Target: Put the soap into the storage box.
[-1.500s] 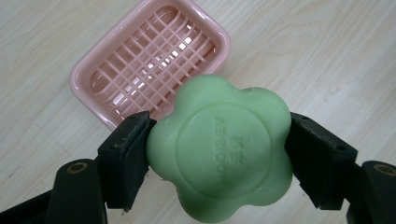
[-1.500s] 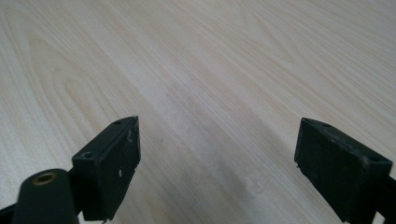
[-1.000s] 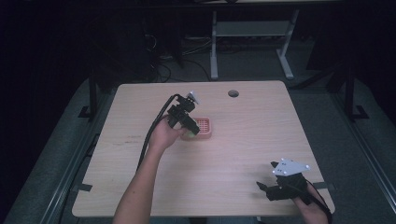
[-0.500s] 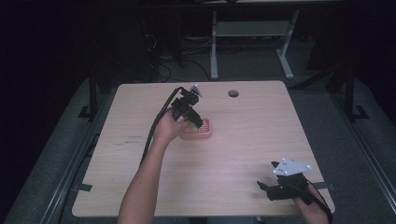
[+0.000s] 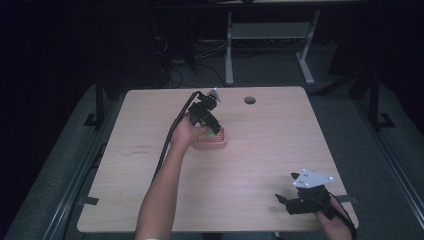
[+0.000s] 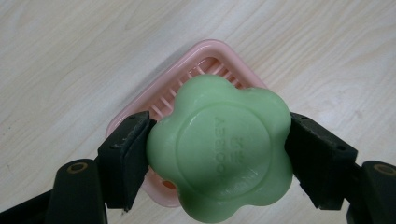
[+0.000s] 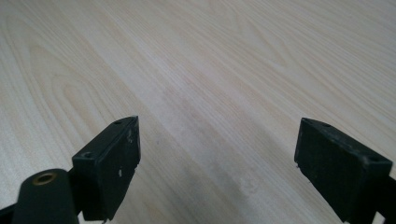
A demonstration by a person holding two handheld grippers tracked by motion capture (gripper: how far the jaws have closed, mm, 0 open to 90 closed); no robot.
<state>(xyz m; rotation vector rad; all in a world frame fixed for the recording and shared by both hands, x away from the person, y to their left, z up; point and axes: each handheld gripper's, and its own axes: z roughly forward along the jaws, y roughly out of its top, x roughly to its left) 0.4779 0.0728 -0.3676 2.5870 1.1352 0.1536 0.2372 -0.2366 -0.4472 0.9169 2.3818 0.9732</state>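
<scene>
Since a second ago your left tool (image 6: pixel 219 154) has slid a bit toward the far side of the tabletop (image 5: pixel 280 150) and now sits right over the pink soap dish (image 6: pixel 154 105), while your right tool (image 5: pixel 303 199) hasn't budged from the near right corner.

Left one is clamped on the green flower-shaped soap (image 6: pixel 219 151), one jaw pressing each side. From the left gripper view you're looking straight down: soap is above the dish and covers most of it, so you only get the slatted far corner and a strip of rim on the left peeking out. Can't tell if the soap is touching the slats or hanging just clear of them. There's raised lettering on the soap face, but it's too soft for me to read properly.

From the high view your left hand (image 5: pixel 184 134) and the tool body cover a good chunk of the dish, so only its right edge and a sliver of green show. The cable (image 5: pixel 167 145) runs back along your forearm toward the near left edge.

Right tool has its jaws wide apart with nothing between them, just bare wood grain under it in the right gripper view. It's well apart from the dish, nothing lying between the two.

Other stuff: a round grommet hole (image 5: pixel 249 100) near the far edge, right of the dish and clear of it. Behind the tabletop there's a white frame (image 5: pixel 270 45) and some cables on the floor (image 5: pixel 175 75), all pretty dark.
</scene>
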